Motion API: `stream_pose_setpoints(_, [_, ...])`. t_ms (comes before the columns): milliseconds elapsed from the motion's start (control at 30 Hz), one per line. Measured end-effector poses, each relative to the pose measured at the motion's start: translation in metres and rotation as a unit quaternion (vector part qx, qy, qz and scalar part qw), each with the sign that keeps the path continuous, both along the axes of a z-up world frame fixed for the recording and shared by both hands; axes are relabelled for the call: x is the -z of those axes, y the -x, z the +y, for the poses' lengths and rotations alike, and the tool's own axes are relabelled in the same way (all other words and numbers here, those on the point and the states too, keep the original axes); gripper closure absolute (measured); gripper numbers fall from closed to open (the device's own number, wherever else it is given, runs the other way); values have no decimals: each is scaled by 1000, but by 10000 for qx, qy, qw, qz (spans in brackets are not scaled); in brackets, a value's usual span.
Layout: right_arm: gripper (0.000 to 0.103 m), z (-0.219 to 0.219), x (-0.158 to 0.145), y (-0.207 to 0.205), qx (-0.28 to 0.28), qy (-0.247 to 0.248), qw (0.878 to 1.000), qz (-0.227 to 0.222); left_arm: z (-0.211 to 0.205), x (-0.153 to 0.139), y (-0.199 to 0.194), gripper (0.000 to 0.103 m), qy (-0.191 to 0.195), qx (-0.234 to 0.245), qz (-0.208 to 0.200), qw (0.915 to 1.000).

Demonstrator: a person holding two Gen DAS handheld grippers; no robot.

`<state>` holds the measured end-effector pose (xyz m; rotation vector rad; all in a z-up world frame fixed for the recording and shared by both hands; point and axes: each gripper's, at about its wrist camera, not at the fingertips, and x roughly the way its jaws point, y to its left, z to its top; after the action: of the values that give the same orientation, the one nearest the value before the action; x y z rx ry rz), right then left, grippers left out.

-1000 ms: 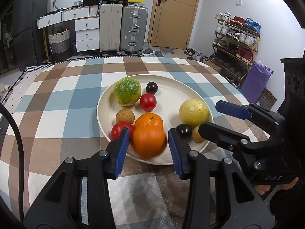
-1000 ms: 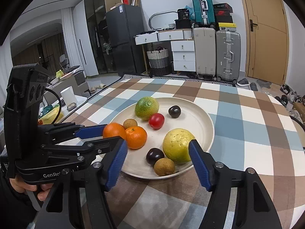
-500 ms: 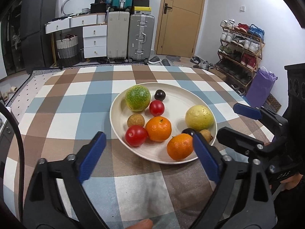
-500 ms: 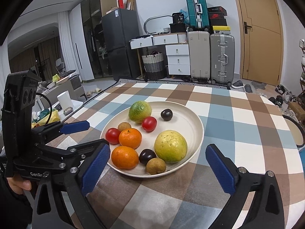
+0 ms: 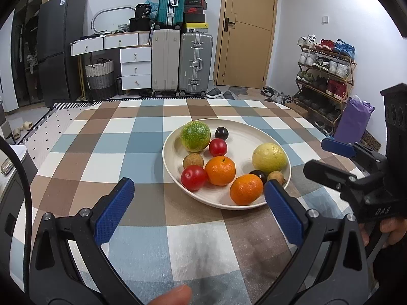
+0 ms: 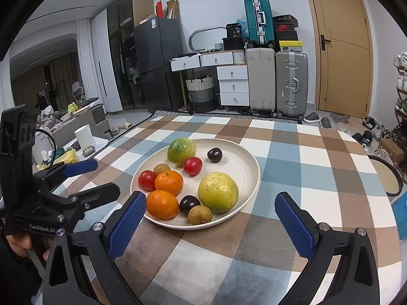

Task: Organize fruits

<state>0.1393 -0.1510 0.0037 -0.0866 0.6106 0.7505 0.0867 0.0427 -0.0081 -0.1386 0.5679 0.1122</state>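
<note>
Fruits: oranges, tomatoes, guava heaped on your cream plate (image 5: 175, 178) | plate on checked cloth, just ahead of both tongs | left gripper (image 5: 198, 211) just opened, empty | right gripper (image 6: 211, 221) wide, empty

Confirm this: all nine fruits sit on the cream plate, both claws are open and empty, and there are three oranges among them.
Wrong on the oranges: the right wrist view shows two, one orange behind the other orange. The rest holds: nine fruits on the cream plate, left claw and right claw open and empty.
</note>
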Motion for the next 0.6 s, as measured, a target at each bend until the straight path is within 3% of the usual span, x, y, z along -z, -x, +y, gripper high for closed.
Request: stream_pose_setpoints(600, [0,0,-2,7,-185,-151,9997,-77,-10,1,5,1,-121,105,-19,9999])
